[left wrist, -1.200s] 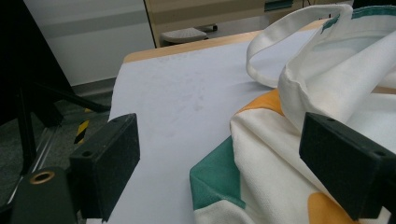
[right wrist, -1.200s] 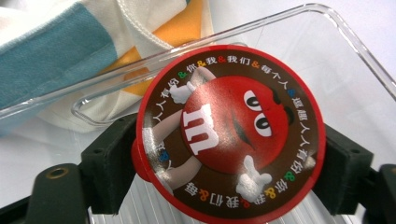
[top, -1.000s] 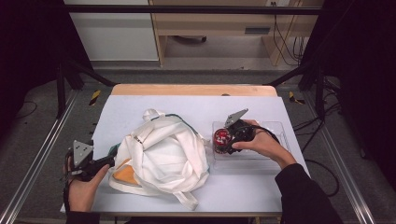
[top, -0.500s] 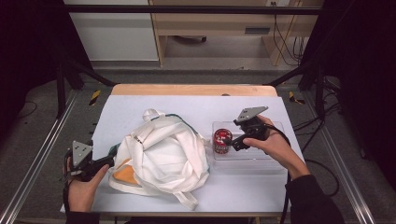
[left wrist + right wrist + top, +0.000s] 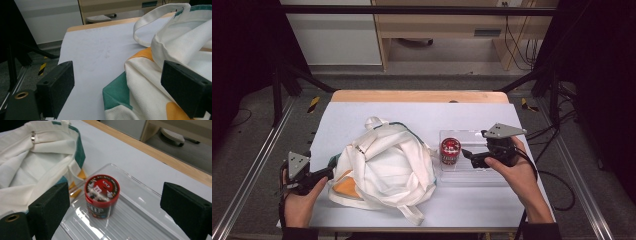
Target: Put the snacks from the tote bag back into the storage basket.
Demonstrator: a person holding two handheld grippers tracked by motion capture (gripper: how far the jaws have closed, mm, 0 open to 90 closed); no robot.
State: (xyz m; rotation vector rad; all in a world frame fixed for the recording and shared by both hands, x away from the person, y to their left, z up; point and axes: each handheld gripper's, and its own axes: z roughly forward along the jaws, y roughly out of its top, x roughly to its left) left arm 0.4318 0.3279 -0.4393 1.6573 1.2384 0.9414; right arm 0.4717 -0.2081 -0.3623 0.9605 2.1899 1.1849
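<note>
A red candy tub (image 5: 450, 150) stands upright at the left end of a clear plastic tray (image 5: 482, 173) on the table's right half. My right gripper (image 5: 465, 154) hovers just right of the tub, open and holding nothing. In the right gripper view the tub (image 5: 101, 195) stands in the tray (image 5: 145, 220) ahead of the wide-apart jaws. A crumpled white cloth bag (image 5: 384, 165) with orange and green patches lies mid-table. My left gripper (image 5: 330, 173) is open at the bag's left edge. In the left gripper view the bag (image 5: 180, 45) lies beside the right jaw.
The white table top (image 5: 412, 112) has a wooden strip (image 5: 417, 96) along its far edge. Metal frame rails (image 5: 257, 165) run down both sides. A loose bag strap (image 5: 412, 215) trails toward the front edge. Cables (image 5: 557, 180) hang off the right side.
My right gripper was at the tub a second ago; it has opened and drawn back to the right, leaving the tub standing in the tray. The left gripper has stayed put.
</note>
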